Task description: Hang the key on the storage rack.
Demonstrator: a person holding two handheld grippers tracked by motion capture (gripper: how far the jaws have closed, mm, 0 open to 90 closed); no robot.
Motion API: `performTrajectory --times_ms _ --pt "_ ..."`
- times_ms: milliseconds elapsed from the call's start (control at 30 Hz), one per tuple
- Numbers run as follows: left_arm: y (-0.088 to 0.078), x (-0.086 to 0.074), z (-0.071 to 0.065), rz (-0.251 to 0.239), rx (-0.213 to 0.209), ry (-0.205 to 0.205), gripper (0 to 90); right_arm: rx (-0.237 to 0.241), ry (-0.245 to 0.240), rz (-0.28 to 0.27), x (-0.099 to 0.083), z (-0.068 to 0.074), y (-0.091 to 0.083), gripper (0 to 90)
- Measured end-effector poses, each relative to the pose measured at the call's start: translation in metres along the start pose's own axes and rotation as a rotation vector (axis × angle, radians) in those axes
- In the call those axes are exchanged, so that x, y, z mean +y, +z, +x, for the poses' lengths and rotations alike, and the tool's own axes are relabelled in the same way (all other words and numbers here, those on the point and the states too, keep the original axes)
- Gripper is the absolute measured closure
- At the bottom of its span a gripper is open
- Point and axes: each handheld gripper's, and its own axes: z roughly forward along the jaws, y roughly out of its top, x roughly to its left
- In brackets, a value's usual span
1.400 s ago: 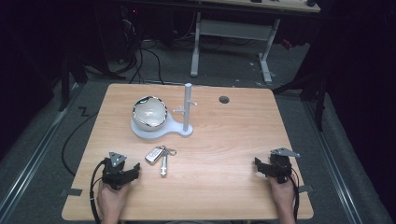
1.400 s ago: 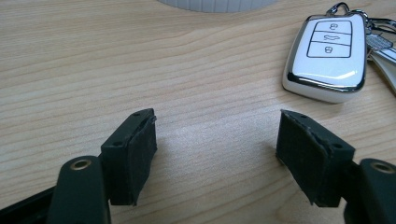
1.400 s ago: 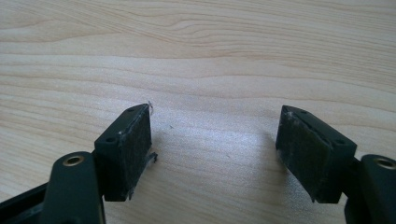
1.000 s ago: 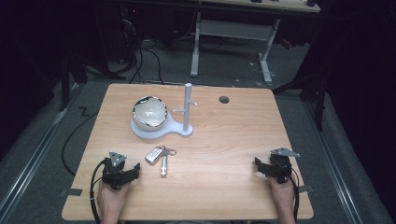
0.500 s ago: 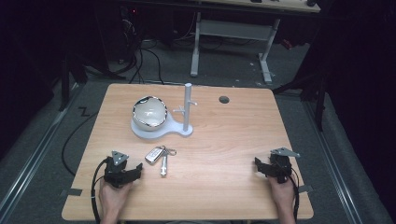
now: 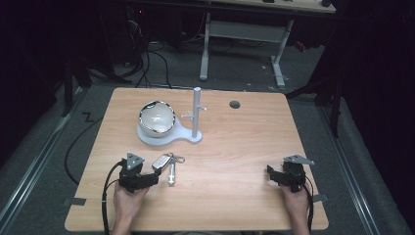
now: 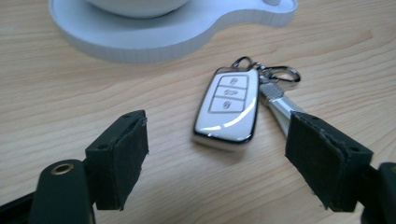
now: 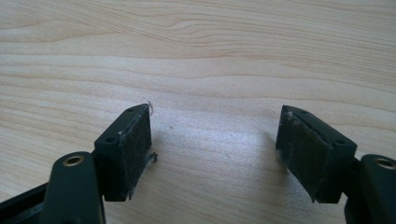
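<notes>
Since the earlier frame the left gripper (image 6: 147, 179) has edged toward the key fob (image 7: 227, 105), its jaws just opening wider, nothing between them. That fob lies flat on the desk (image 6: 235, 147) near the white stand (image 6: 169, 137); the right gripper (image 6: 275, 176) rests open, well apart. Closing off-centre could catch the attached metal tag (image 7: 280, 105) and skid the fob away.

Table (image 7: 70, 107) light wood grain, smooth matt. Key fob (image 7: 227, 106) glossy white plastic, chrome-look rim; metal ring and clip (image 7: 279, 73) shiny. White stand base (image 7: 154, 39) matt ribbed plastic. Left tool (image 7: 217, 156) pads black, rough, matt.
</notes>
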Motion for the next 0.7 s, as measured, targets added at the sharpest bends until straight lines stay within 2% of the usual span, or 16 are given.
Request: performTrajectory --times_ms 133,400,500,700 --pt "0.010 0.006 -0.007 0.018 -0.027 -0.002 18.6 0.000 0.000 0.000 0.000 0.000 0.000 26.9" --pt "0.028 0.016 -0.020 0.054 -0.041 0.007 17.0 0.000 0.001 0.000 0.000 0.000 0.000 26.9" --pt "0.035 0.018 -0.023 0.084 -0.012 0.030 15.9 0.000 0.000 0.000 0.000 0.000 0.000 26.9" --pt "0.045 0.020 -0.026 0.108 0.020 0.046 15.3 0.000 0.000 0.000 0.000 0.000 0.000 26.9"
